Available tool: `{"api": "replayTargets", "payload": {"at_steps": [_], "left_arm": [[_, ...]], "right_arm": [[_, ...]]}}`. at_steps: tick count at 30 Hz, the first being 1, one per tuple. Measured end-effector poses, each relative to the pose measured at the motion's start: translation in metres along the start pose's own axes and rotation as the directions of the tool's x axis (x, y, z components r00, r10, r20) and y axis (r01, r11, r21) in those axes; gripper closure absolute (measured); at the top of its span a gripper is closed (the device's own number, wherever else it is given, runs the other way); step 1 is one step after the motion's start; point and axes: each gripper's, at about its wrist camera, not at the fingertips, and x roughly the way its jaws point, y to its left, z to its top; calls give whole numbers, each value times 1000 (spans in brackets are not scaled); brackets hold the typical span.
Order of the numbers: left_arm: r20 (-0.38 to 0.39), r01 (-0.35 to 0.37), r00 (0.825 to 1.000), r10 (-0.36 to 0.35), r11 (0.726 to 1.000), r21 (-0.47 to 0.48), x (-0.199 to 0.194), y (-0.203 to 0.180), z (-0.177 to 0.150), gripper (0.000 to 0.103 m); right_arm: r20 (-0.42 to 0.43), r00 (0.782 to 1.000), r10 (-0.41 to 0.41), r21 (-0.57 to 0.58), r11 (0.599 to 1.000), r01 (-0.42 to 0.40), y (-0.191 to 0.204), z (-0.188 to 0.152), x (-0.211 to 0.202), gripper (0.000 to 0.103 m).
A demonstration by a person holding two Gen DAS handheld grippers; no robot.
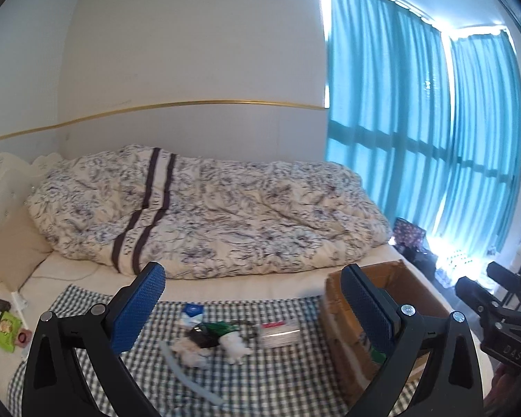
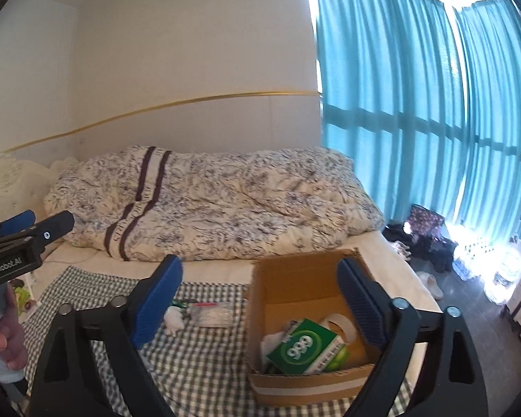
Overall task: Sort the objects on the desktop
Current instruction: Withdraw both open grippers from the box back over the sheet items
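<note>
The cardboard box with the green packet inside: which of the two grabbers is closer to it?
Right. The right gripper hovers open just above the cardboard box; the left gripper hangs open over the checked cloth, with the box off to its right.

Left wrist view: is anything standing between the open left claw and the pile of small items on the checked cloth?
Nothing visible does. The left claw is open and empty above the checked cloth, and the pile of small items lies uncovered ahead of it. The cardboard box stands off to the right.
</note>
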Motion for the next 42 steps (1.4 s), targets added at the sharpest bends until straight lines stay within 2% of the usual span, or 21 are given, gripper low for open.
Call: {"api": "replayTargets", "payload": {"at_steps": [1,5,12,24,33,42], "left_arm": [[-1,-13,1000,13,1000,3,0,5,-1,0],[-13,-68,998,68,998,2,4,27,-8,0],[-95,-134,987,129,990,-47,23,73,-32,0],[-231,-188,959,167,980,-72,69,116,-71,0],[-358,-190,922,148,978,-86,119,131,-110,0],[-453,-194,882,131,977,-94,162,143,-149,0]], "right_arm": [[2,1000,13,1,1000,-13,3,0,2,0],[-19,998,63,12,998,-63,17,-3,14,0],[-78,988,135,-3,991,-136,51,-16,40,0],[-231,955,188,-31,979,-200,96,-47,108,0],[-368,913,175,-34,979,-201,111,-80,173,0],[-435,891,131,-28,987,-159,112,-109,225,0]]}}
